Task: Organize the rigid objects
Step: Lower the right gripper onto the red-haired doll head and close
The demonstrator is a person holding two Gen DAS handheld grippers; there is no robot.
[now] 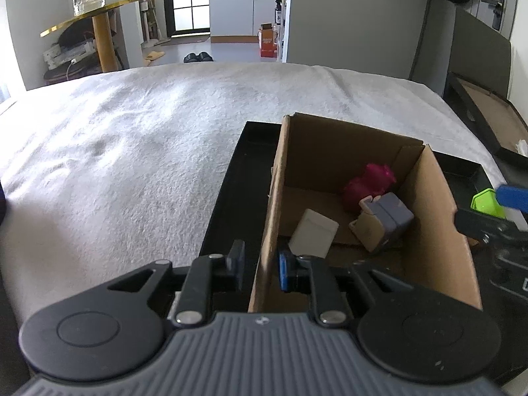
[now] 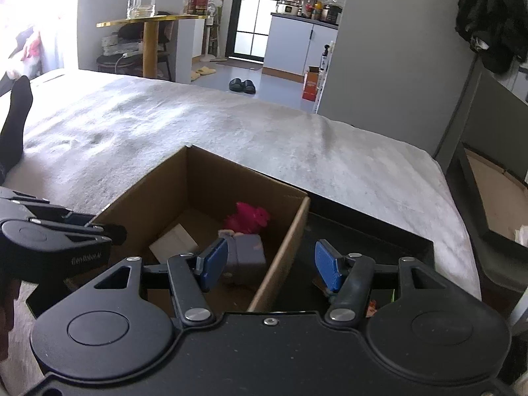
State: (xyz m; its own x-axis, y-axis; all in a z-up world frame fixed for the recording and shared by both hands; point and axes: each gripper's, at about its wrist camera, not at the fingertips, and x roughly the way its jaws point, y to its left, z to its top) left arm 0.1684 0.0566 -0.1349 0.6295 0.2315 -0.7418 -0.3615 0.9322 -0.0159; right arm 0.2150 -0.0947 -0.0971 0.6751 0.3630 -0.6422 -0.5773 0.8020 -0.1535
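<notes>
1. A cardboard box (image 1: 330, 151) stands open on a black tray (image 1: 237, 178), which lies on a bed with a pale grey cover (image 1: 115, 138).
2. Inside the box, ahead of the left claw (image 1: 260, 267), lie three rigid things: a white rectangular block (image 1: 313, 237) nearest the claw's right finger, a grey and beige blocky piece (image 1: 382, 222) further right, and a magenta toy (image 1: 366, 183) beyond them near the far corner.
3. The left claw straddles the box's left wall: one finger is outside over the tray, the other inside the box. The fingers are close on either side of the cardboard, and the wall appears pinched between them.
4. The right claw (image 2: 270, 264) is spread wide and holds nothing. It straddles the box's right wall, with its left finger (image 2: 213, 262) above the box's inside, just in front of the grey and beige piece, and its right finger (image 2: 328, 269) above the tray.
5. To the right of the box, on the tray, a lime green object (image 1: 486, 203) sits beside the right claw's blue pad as seen from the left wrist.
6. In the right wrist view, small coloured items under the right finger are too hidden to name.
</notes>
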